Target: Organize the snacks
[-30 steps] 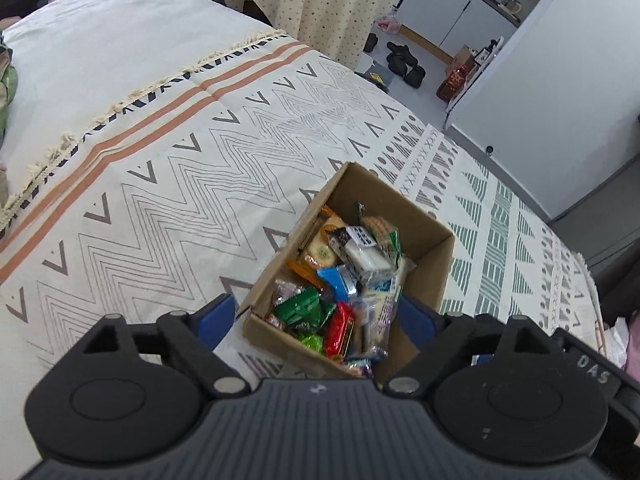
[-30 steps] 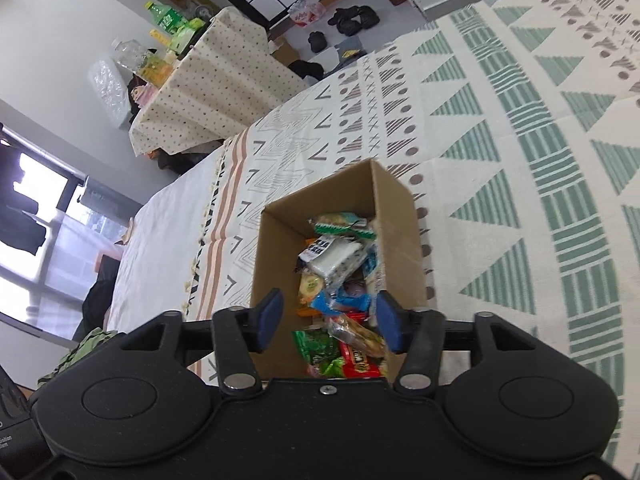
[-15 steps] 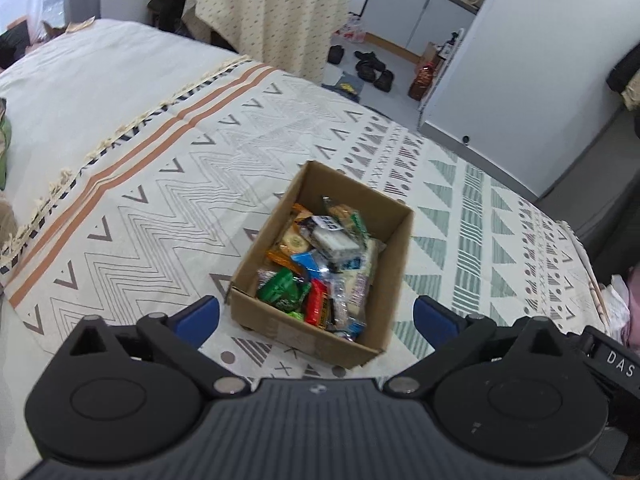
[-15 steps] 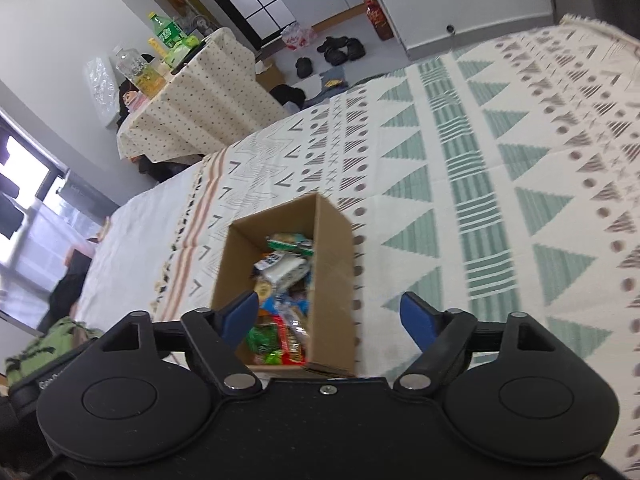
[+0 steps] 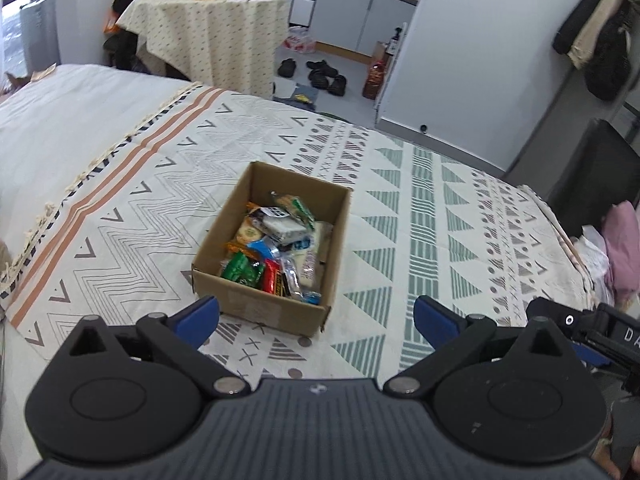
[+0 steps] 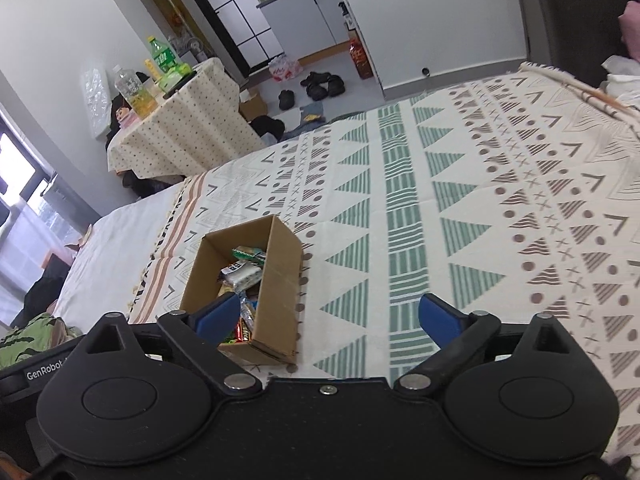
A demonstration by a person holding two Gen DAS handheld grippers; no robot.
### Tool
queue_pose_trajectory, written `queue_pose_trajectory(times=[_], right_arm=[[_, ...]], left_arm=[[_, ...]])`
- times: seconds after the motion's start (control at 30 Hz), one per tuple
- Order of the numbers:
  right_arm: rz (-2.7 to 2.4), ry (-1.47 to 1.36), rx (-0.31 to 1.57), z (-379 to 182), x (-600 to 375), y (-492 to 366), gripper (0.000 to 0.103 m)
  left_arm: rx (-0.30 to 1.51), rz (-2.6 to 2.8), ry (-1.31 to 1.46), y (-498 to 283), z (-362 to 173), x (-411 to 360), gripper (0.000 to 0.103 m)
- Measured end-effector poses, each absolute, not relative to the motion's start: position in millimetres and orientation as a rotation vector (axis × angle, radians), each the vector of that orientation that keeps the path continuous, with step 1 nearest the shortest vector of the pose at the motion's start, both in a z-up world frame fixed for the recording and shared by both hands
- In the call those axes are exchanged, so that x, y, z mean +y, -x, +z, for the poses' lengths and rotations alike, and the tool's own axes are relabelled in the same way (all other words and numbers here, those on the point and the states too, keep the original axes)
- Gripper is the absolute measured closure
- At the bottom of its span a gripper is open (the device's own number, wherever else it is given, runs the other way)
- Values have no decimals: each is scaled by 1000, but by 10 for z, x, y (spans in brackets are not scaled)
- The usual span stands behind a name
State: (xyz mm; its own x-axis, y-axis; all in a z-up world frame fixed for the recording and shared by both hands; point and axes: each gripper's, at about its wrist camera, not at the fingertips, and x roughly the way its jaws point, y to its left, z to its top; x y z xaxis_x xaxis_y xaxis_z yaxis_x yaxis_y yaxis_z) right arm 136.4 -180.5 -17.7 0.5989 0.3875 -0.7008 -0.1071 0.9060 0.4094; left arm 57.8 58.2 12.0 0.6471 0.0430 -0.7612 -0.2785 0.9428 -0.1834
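An open cardboard box (image 5: 256, 307) stands on the patterned bedspread (image 5: 420, 216), filled with several wrapped snacks (image 5: 276, 252) in green, red, blue and white wrappers. My left gripper (image 5: 316, 318) is open and empty, hovering above and in front of the box's near wall. In the right wrist view the box (image 6: 280, 296) lies at lower left with snacks (image 6: 242, 270) showing inside. My right gripper (image 6: 328, 316) is open and empty, to the right of the box and above the bedspread.
A small table with a dotted cloth (image 5: 212, 36) holds bottles beyond the bed. Shoes (image 5: 320, 74) lie on the floor by a white cabinet (image 5: 472, 52). A dark chair (image 5: 592, 176) and pink clothes (image 5: 622, 248) sit at the bed's right edge.
Both grippers have pulled back and up from the box and opened wider. The box now looks smaller and sits free of both sets of fingers.
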Motion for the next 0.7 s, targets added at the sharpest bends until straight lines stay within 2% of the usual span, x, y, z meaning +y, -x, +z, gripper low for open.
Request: queue_pose_trajectory(times=[0.17,0.7], right_arm=[[274,-318,859,-95,-1924,-1175,0],[262,-244,807,166,-2179,-617,0]], left_arm=[[837,159,252,-424,194,462,0],[748,60,172,165,571,193,0]])
